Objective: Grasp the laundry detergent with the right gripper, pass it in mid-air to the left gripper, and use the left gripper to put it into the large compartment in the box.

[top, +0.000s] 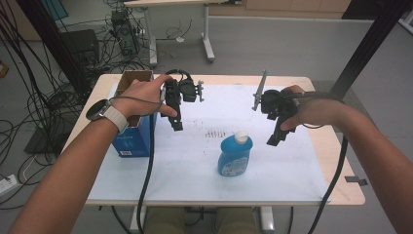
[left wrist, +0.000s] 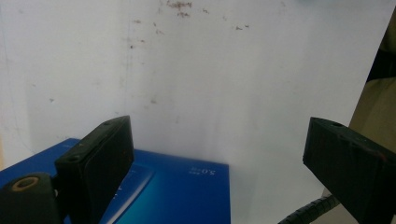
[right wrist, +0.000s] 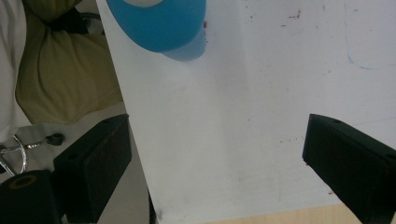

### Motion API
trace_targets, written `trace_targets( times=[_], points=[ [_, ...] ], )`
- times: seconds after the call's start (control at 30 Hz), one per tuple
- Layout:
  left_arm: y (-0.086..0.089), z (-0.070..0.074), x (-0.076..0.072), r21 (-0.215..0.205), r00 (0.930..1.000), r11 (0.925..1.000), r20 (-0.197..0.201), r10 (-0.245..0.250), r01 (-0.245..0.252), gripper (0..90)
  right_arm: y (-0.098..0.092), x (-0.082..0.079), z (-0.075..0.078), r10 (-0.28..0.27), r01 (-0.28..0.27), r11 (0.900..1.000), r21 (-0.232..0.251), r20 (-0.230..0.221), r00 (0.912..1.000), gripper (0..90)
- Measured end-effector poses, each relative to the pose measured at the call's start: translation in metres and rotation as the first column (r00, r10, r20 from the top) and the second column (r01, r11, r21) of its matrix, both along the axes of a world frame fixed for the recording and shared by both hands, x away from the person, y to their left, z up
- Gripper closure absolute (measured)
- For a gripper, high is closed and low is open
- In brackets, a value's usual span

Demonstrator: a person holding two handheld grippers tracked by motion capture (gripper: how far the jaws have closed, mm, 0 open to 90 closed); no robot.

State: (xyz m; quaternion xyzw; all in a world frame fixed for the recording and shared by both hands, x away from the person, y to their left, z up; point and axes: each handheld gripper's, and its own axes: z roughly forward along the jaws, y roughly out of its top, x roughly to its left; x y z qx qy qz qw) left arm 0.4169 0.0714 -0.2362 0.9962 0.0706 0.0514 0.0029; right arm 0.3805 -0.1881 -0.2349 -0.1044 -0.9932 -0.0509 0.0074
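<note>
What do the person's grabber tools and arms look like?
Both the left gripper and the right gripper are black, each with two blocky flat-faced jaws and a black cable trailing off it. The right one carries a grey plate. The arms are bare, with a white-strapped watch on the left wrist.

— What can't you make out?
— My right gripper view cuts off the blue bottle (right wrist: 159, 25) at the top edge. The print on the blue box (left wrist: 187, 191), left of it, is too small for me to read.
</note>
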Motion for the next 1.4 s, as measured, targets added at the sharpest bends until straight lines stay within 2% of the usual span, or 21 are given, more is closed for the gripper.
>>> trace_targets(
  times=[0.9,1.4],
  points=[
    [-0.0009,-0.0007,0.0016,0.005,0.9999,1.0,-0.009,0.008,-0.008,9.2,-0.0029,0.0002,-0.0015,0.001,-0.001,1.0,0.011,0.0,1.0,7.4],
    [0.0003,-0.0007,0.0003,-0.008,0.9999,0.9999,-0.003,0.013,-0.013,9.2,-0.004,-0.0031,-0.0012,0.01,-0.01,1.0,0.018,0.008,0.9999,6.5]
  ],
)
